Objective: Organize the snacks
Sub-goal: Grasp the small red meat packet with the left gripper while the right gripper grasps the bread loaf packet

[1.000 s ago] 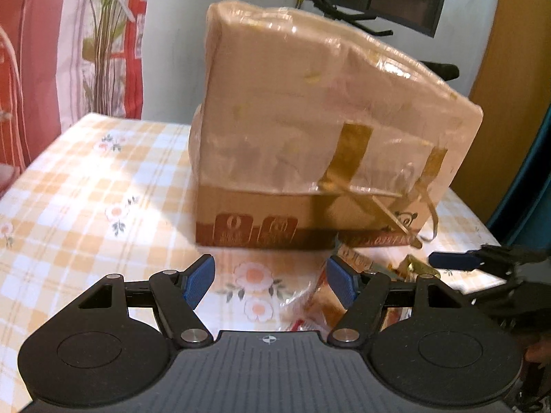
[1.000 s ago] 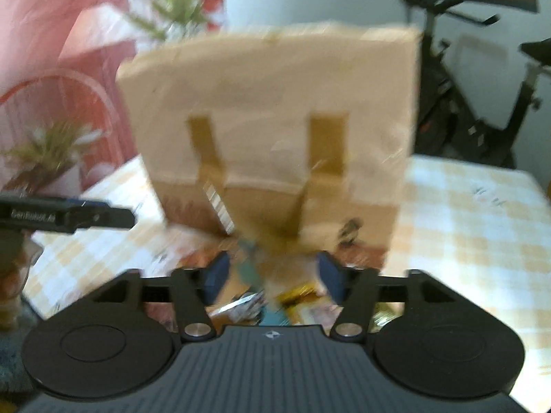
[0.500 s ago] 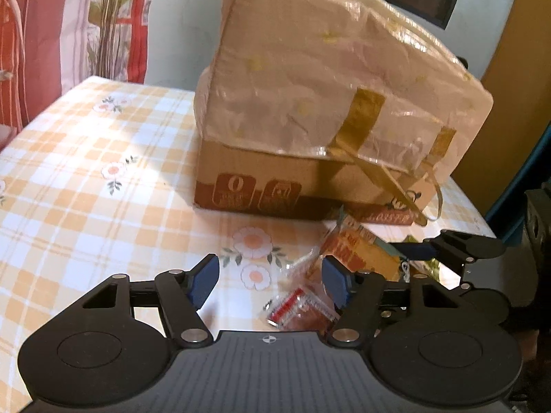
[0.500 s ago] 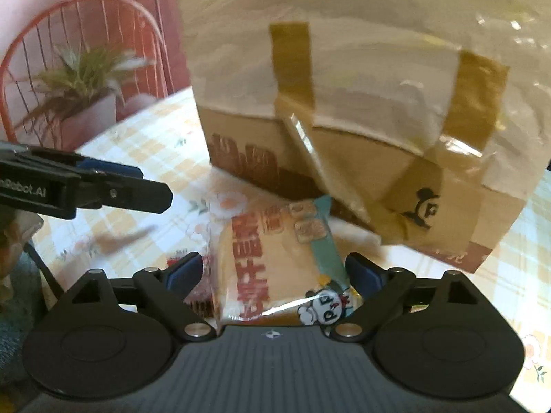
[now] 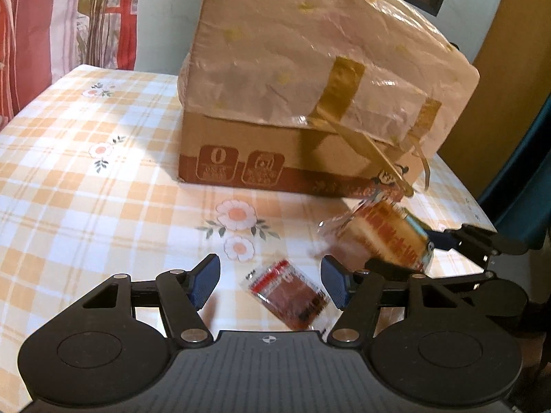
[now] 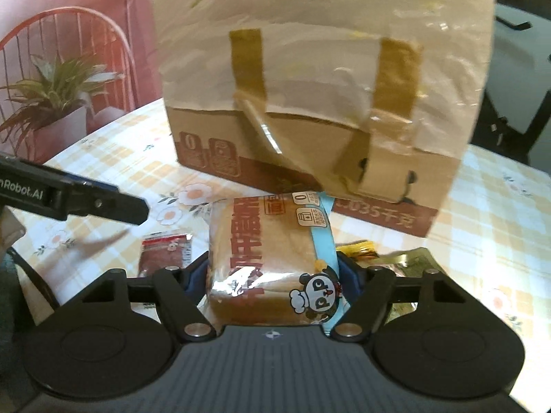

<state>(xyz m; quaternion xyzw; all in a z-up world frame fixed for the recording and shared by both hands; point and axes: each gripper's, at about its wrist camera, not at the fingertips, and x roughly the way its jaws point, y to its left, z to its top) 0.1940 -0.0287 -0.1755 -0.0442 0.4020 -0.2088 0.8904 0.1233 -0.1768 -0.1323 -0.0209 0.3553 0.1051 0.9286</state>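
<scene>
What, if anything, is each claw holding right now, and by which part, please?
The right claw grips the bread packet by its two long sides, having just closed on it. The left claw holds nothing; the small red sachet lies between its open jaws.

— What is the cardboard box (image 5: 237, 158) made of?
— Matt brown corrugated board, its upper part wrapped in crinkled, glossy clear film held by shiny tan tape (image 6: 246, 65).
— And the bread packet (image 6: 272, 258)?
— Smooth, glossy printed plastic wrap. The small red sachet (image 5: 287, 290) is shiny plastic too, and the gold wrapper (image 6: 409, 258) at the right looks like foil.
— The tablecloth (image 5: 86, 199)?
— A smooth, slightly sheeny checked sheet.
— The left gripper (image 5: 268, 280)?
— Matt black plastic with blue ribbed pads and small bright metal pins.
</scene>
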